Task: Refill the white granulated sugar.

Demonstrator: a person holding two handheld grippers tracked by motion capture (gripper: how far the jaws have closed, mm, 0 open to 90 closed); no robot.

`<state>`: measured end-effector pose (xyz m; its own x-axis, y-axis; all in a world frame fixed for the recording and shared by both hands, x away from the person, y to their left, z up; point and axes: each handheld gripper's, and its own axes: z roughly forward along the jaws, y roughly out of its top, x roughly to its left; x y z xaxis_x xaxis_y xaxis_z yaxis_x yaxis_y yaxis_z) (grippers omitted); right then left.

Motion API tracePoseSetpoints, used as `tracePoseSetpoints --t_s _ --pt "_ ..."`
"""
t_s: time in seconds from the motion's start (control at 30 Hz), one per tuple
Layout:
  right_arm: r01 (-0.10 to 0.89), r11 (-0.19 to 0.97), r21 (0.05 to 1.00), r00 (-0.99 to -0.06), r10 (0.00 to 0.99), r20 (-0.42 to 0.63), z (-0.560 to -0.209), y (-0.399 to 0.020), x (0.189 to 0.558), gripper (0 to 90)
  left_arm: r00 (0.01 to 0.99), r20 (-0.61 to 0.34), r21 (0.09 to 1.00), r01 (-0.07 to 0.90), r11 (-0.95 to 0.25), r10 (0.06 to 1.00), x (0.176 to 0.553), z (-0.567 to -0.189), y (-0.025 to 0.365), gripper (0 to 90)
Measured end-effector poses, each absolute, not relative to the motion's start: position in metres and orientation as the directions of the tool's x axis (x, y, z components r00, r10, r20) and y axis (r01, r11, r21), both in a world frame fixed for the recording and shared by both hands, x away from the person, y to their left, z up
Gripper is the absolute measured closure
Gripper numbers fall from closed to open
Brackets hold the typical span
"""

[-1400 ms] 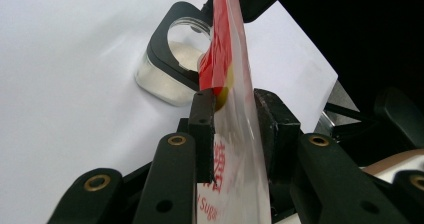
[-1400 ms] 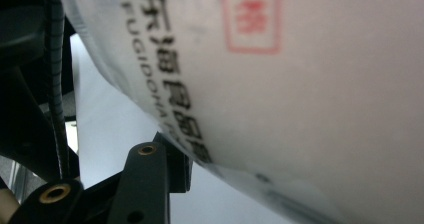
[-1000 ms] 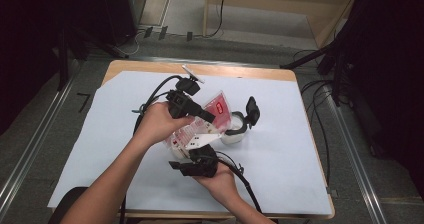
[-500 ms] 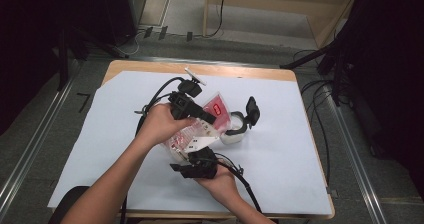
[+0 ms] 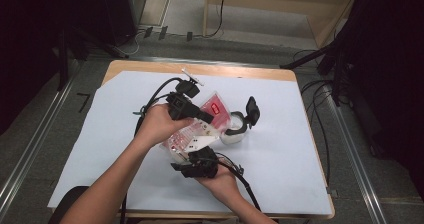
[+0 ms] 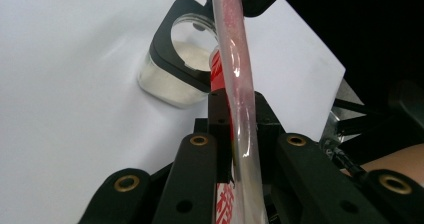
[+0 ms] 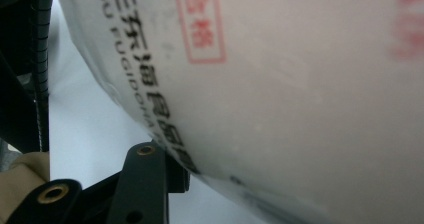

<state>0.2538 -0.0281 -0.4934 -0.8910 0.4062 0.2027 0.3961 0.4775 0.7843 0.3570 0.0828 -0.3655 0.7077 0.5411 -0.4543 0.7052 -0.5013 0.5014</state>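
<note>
A clear plastic bag with red print and pale contents hangs tilted over the white sheet, held between both hands. My left gripper grips its upper edge; its jaws have just been closing, and in the left gripper view they pinch the bag's edge. My right gripper holds the bag's lower end from the near side; one of its fingers lies against the bulging bag. Just right of the bag stands a clear jar of white powder, its black lid flipped up; the jar sits beyond my left jaws.
A white paper sheet covers most of the wooden table. Black cables trail from both grippers across the sheet. Metal rails run along the floor on both sides, and dark equipment stands at the right.
</note>
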Motion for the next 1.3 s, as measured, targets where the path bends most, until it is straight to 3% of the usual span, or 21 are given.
tracePoseSetpoints --t_s 0.87,1.23,1.3 --pt "0.369 0.397 0.841 -0.852 0.506 0.135 -0.475 -0.052 0.271 51.8 0.729 -0.460 0.625 0.672 -0.398 0.507 0.352 -0.326 0.126 87.3" --pt "0.480 0.298 0.825 -0.779 0.577 0.245 -0.477 -0.066 0.285 51.9 0.748 -0.422 0.644 0.645 -0.411 0.512 0.348 -0.316 0.139 89.0" --pt "0.547 0.264 0.794 -0.741 0.595 0.312 -0.480 -0.070 0.290 52.7 0.747 -0.410 0.640 0.645 -0.419 0.524 0.346 -0.317 0.139 89.7"
